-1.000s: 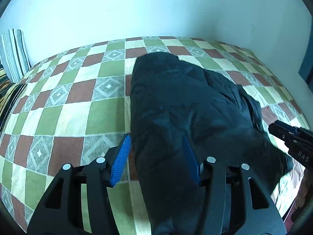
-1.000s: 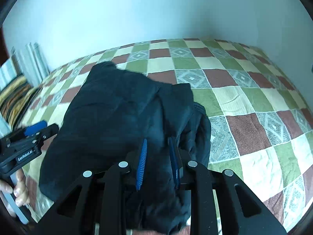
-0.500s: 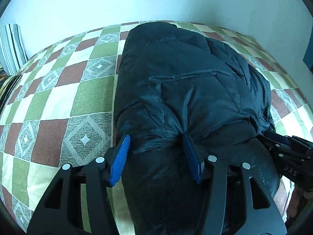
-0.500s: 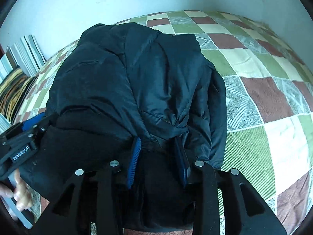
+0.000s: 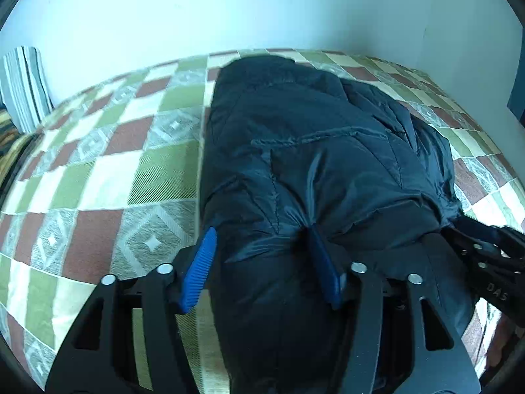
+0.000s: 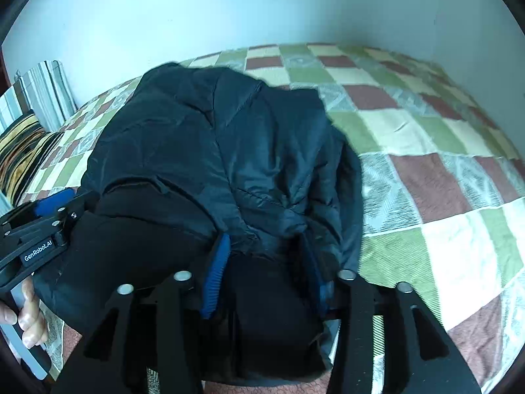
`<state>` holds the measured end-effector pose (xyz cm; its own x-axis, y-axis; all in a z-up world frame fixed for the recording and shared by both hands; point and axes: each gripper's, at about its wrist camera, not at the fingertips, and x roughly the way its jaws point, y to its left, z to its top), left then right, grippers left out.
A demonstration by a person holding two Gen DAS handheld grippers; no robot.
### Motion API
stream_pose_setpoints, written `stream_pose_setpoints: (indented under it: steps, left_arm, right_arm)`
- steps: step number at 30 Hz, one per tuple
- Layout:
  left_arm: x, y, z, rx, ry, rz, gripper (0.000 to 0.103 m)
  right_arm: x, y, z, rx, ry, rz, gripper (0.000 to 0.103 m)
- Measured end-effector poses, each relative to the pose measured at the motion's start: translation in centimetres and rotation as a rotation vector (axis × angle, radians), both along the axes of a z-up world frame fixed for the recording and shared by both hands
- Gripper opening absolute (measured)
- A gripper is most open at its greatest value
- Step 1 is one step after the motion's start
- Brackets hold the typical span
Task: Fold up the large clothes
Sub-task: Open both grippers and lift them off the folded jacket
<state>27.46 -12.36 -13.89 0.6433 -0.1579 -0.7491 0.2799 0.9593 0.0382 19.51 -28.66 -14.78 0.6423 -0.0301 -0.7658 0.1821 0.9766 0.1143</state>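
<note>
A dark navy puffer jacket [image 5: 321, 164] lies folded in a bulky heap on a checkered bedspread [image 5: 108, 177]; it also fills the right wrist view [image 6: 210, 164]. My left gripper [image 5: 261, 256] is open, its blue pads straddling the jacket's near left edge with padded fabric bulging between them. My right gripper [image 6: 265, 269] is open too, with the near right hem between its pads. Each gripper shows in the other's view: the right one [image 5: 485, 256] at the jacket's right corner, the left one [image 6: 42, 226] at its left corner.
The bed fills both views, with a pale wall [image 5: 262, 10] behind it. Striped pillows [image 6: 36, 105] are stacked at the far left. Bare bedspread [image 6: 443, 180] lies right of the jacket. A hand [image 6: 29, 315] holds the left gripper's handle.
Both grippers carried the jacket's near hem forward over the rest, doubling it. The right gripper's jaws have widened from nearly shut to open. Both have now drawn back slightly.
</note>
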Motion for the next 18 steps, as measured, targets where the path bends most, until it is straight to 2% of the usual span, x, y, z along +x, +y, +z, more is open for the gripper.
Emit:
stream_pose_setpoints:
  steps: [5, 9, 18]
  left_arm:
    - [-0.8, 0.4, 1.1, 0.018, -0.036, 0.036, 0.075]
    - [-2.3, 0.8, 2.6, 0.012, -0.064, 0.044, 0.081]
    - [-6.1, 2.1, 7.3, -0.052, -0.145, 0.095, 0.093]
  right_arm:
    - [-1.1, -0.3, 2.1, -0.011, -0.052, -0.012, 0.062]
    - [-2.3, -0.1, 4.0, -0.027, -0.095, -0.017, 0.066]
    - [-5.3, 1.0, 8.1, -0.067, -0.187, -0.029, 0.078]
